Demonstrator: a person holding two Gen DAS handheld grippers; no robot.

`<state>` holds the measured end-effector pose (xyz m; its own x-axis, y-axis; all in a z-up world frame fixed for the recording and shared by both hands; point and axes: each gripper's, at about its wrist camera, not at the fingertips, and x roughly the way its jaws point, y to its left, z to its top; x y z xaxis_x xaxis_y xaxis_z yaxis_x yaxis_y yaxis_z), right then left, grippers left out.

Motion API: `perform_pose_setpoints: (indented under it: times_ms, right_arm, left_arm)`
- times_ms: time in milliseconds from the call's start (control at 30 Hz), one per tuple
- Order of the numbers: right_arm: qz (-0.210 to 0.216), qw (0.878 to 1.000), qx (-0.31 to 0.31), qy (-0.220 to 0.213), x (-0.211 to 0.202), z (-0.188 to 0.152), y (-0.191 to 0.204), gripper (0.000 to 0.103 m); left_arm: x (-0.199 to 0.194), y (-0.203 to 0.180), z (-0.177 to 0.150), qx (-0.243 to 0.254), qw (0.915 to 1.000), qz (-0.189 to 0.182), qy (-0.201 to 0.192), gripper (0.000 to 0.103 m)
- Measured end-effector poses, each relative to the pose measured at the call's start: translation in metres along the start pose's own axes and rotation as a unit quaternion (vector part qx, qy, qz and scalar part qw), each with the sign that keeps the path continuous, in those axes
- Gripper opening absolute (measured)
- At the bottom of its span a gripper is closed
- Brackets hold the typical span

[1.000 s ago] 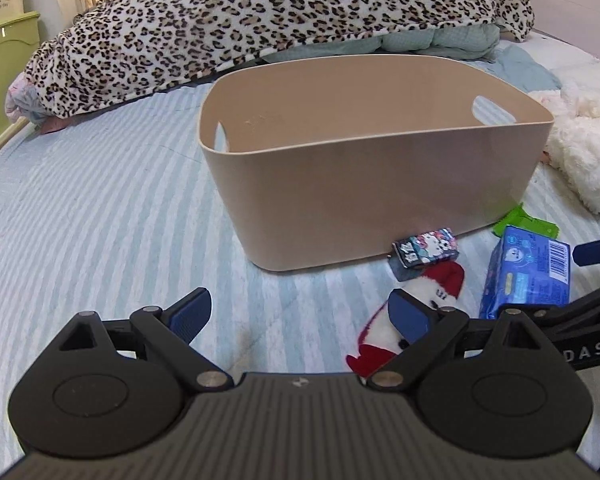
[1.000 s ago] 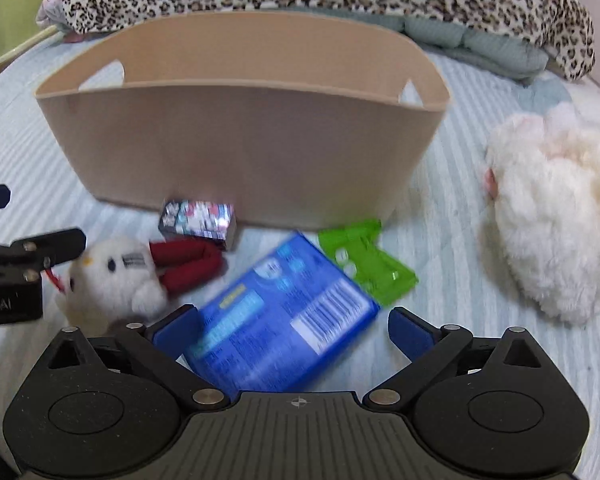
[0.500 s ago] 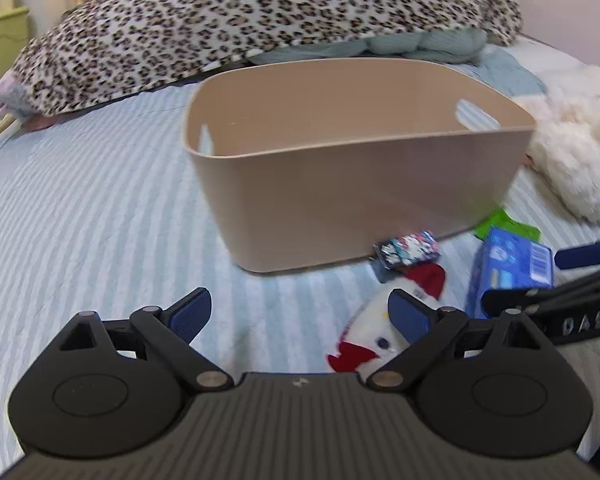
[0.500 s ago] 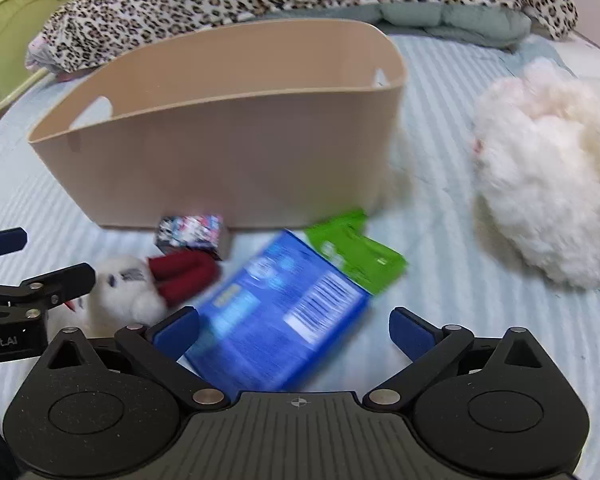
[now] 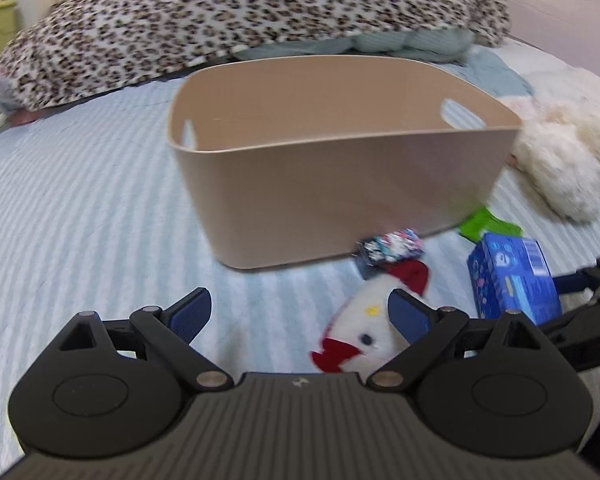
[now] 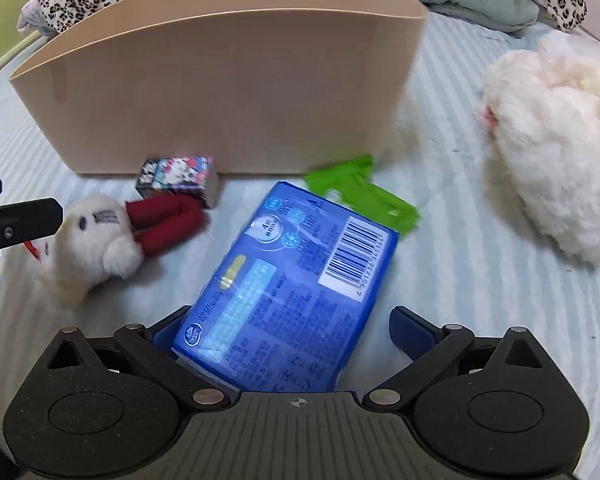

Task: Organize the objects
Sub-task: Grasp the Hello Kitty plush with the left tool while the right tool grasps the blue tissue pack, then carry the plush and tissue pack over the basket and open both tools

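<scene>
A tan bin point(image 5: 340, 184) stands on the striped bed point(image 5: 84, 216), with a leopard blanket point(image 5: 220, 20) heaped at the far side behind it. The bin's inside shows no contents in the left wrist view.

The left gripper point(image 5: 300, 312) hovers over the bed near the bin's near wall, its fingers point(image 5: 192, 312) spread wide with nothing between them. Just beyond its right finger lies a white plush doll point(image 5: 364, 332) with red legs pointing toward the bin. Past the legs, a small patterned box point(image 5: 392, 246) sits against the foot of the bin.

The right gripper point(image 6: 292, 332) is low over a blue pack point(image 6: 292, 280), which lies flat on the bed and runs diagonally from near left to far right, barcode at its far end. The fingers point(image 6: 412, 330) are spread to either side of the pack's near end; the left one is mostly hidden behind the pack and looks to touch it, while the right one stands clear of it, so the pack is straddled but not pinched. In the left wrist view the same pack point(image 5: 512, 280) shows at the right, with the right gripper's black arm beside it.

A green packet point(image 6: 364, 196) lies just beyond the pack's far end, close to the bin's right corner. To the right, well apart from the bin, rests a fluffy white plush point(image 6: 552, 160). The doll point(image 6: 96, 236) lies left of the pack, with the box point(image 6: 176, 176) between it and the bin wall.
</scene>
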<state>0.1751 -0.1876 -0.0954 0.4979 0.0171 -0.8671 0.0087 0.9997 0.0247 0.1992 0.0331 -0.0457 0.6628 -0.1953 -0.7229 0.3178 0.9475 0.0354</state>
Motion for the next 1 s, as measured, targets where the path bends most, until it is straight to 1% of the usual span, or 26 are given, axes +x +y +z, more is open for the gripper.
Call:
perform_pose_setpoints:
  times_ms: [33, 133, 233, 267, 300, 333, 367, 400, 433, 500, 600, 700, 833, 1000]
  right_arm:
    - [-0.002, 1.000, -0.001, -0.002, -0.002, -0.001, -0.004, 0.099]
    - [0.012, 1.000, 0.001, -0.004, -0.003, -0.003, -0.012, 0.094]
    - [0.015, 1.000, -0.009, -0.011, -0.004, -0.007, -0.013, 0.092]
    - [0.017, 1.000, -0.012, -0.015, -0.005, -0.009, -0.011, 0.089]
    - [0.022, 1.000, -0.014, -0.018, -0.006, -0.009, -0.010, 0.082]
    - [0.026, 0.999, -0.015, -0.025, -0.008, -0.009, -0.009, 0.077]
    - [0.025, 0.999, -0.018, -0.030, -0.010, -0.009, -0.007, 0.077]
    - [0.027, 0.999, -0.021, -0.034, -0.011, -0.010, -0.006, 0.075]
    - [0.029, 0.999, -0.023, -0.036, -0.014, -0.008, -0.006, 0.073]
    - [0.034, 0.998, -0.022, -0.041, -0.017, -0.008, -0.009, 0.070]
    - [0.047, 0.998, -0.013, -0.048, -0.023, -0.009, -0.015, 0.066]
    - [0.059, 0.996, -0.005, -0.060, -0.039, -0.012, -0.017, 0.064]
    - [0.065, 0.994, -0.006, -0.092, -0.059, -0.010, -0.023, 0.063]
    - [0.071, 0.989, -0.003, -0.130, -0.084, -0.004, -0.029, 0.063]
  left_arm:
    - [0.002, -0.003, -0.001, 0.007, 1.0000, -0.005, 0.004, 0.095]
    - [0.011, -0.012, -0.004, 0.021, 0.9992, -0.024, 0.025, 0.095]
    - [0.022, -0.019, -0.008, 0.030, 0.9982, -0.034, 0.039, 0.095]
    - [0.026, -0.021, -0.009, 0.031, 0.9979, -0.036, 0.044, 0.095]
    - [0.030, -0.023, -0.010, 0.032, 0.9977, -0.037, 0.046, 0.094]
    - [0.032, -0.026, -0.011, 0.033, 0.9976, -0.040, 0.047, 0.086]
    - [0.035, -0.027, -0.011, 0.033, 0.9973, -0.044, 0.048, 0.079]
    - [0.038, -0.028, -0.011, 0.031, 0.9968, -0.050, 0.055, 0.063]
    - [0.041, -0.029, -0.012, 0.028, 0.9963, -0.051, 0.063, 0.054]
    - [0.041, -0.030, -0.013, 0.025, 0.9965, -0.051, 0.061, 0.053]
    - [0.036, -0.031, -0.015, 0.035, 0.9960, -0.061, 0.055, 0.047]
    - [0.026, -0.031, -0.014, 0.035, 0.9962, -0.064, 0.047, 0.046]
    - [0.006, -0.032, -0.011, 0.040, 0.9968, -0.066, 0.022, 0.045]
    - [-0.023, -0.034, -0.001, 0.044, 0.9972, -0.058, -0.018, 0.045]
